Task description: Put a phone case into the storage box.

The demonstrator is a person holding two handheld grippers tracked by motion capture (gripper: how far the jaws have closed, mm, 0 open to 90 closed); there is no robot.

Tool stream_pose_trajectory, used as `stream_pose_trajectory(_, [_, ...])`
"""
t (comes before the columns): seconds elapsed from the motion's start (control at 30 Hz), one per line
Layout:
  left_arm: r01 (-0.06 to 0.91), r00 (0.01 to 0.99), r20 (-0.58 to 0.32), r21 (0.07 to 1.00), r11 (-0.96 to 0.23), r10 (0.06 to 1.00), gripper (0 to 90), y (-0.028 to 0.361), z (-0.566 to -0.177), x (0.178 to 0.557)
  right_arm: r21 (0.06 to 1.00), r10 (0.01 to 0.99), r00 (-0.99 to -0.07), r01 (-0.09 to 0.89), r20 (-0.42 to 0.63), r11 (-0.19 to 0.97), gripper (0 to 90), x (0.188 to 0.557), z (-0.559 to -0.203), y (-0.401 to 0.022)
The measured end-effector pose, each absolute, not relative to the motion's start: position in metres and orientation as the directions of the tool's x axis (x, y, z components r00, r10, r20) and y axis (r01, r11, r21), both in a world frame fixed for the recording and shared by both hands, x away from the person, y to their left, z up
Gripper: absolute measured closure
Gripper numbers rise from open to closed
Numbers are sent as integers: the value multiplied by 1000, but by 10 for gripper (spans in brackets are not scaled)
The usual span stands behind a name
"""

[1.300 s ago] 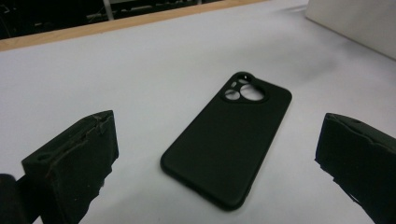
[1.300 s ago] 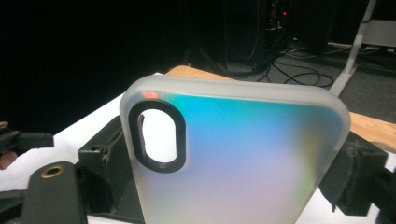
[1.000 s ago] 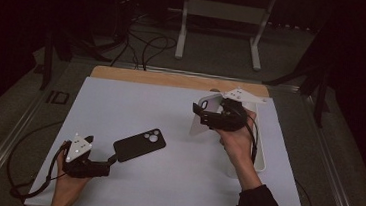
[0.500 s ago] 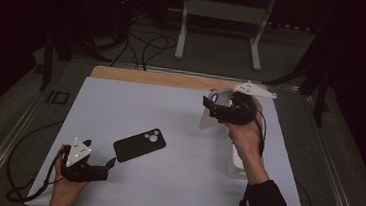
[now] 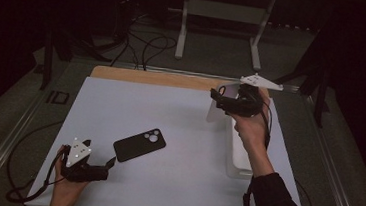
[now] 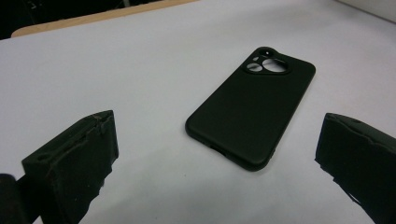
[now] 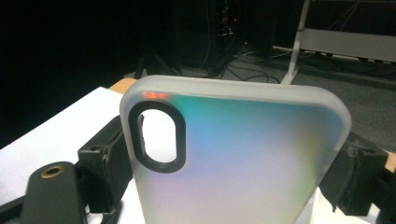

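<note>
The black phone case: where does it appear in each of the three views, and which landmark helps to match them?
High view: the black phone case lies flat on the white table, left of centre, just ahead of the left gripper.
Left gripper view: it lies at the centre, beyond the open jaws, camera cutout at the far end.
Right gripper view: not in it.
Shared landmark: the table's wooden far edge.

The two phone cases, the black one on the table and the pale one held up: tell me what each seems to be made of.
Black case: looks like soft silicone or rubbery plastic; matte, even surface with rounded edges and no glare. Pale case, clamped in the right claw: probably frosted translucent plastic; light glows through it in faint green and pink tints, with a black ring around the camera cutout. Stiffness cannot be judged by sight.
</note>
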State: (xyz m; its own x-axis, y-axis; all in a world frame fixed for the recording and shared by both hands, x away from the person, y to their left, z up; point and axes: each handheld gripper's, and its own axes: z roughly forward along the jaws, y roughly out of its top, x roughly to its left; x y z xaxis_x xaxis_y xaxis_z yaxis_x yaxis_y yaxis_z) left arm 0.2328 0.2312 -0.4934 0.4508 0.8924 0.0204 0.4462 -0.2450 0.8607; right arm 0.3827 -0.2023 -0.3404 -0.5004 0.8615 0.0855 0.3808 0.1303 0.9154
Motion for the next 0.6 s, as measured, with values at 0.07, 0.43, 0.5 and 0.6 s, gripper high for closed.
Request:
stream_pose_trajectory(0.07, [446,449,24,860,-248,893,0,232,-493,232,914,869,-488,386,87,125,171,386,-340,-204])
stream_pose_trajectory(0.43, [449,430,-12,870,-202,903,0,237,-492,233,911,895,-440,395,75,117,171,403,-335,-213])
stream_pose_trajectory(0.5, [449,430,-10,870,-205,903,0,237,-492,233,911,901,-427,397,73,114,171,406,-335,-215])
stream_pose_trajectory(0.6, [452,434,-8,867,-210,901,0,236,-493,233,911,908,-412,398,69,111,171,410,-334,-220])
